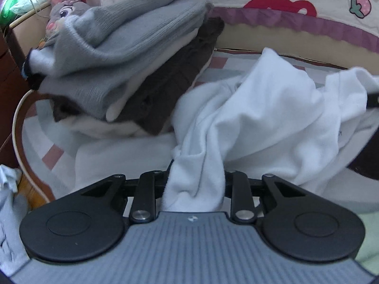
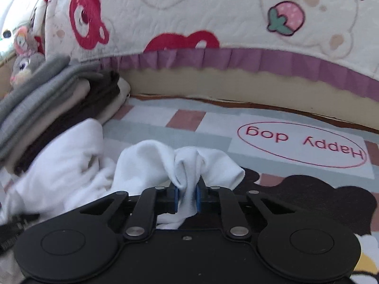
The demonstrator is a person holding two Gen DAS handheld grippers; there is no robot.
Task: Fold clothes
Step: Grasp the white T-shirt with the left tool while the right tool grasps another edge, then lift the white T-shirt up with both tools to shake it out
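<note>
So right up close, both grippers have a bite of the same white garment. From the right wrist camera, the right gripper has its blue pads squeezed in on a bunched fold of the white fabric, which puffs up in a little knot just past the pads. From the left wrist camera, the left gripper has a thick rope of the same white cloth running down between its jaws. The cloth covers the pads themselves, but the jaws sit drawn in tight around it, so it's clamped too.

A bit further out, the rest of the white garment is a rumpled heap, draped and twisted, spread across a patterned mat with grey, white and dusty pink squares. On the mat there's a red oval with "Happy dog" printed in it, reading upside down from the right wrist camera, plus a dark cartoon shape close to the right gripper.

To the left of the white heap sits a stack of folded clothes: grey knits on top, something cream between, a dark brown piece lower down. The white garment lies up against the base of that stack.

Behind everything is a cream quilt with red bears, a pink strawberry and a purple ruffled edge, hanging over a beige cushion edge. Far back left, a grey bunny plush peeks out behind the stack, with a pink plush above it, kinda blurry.
</note>
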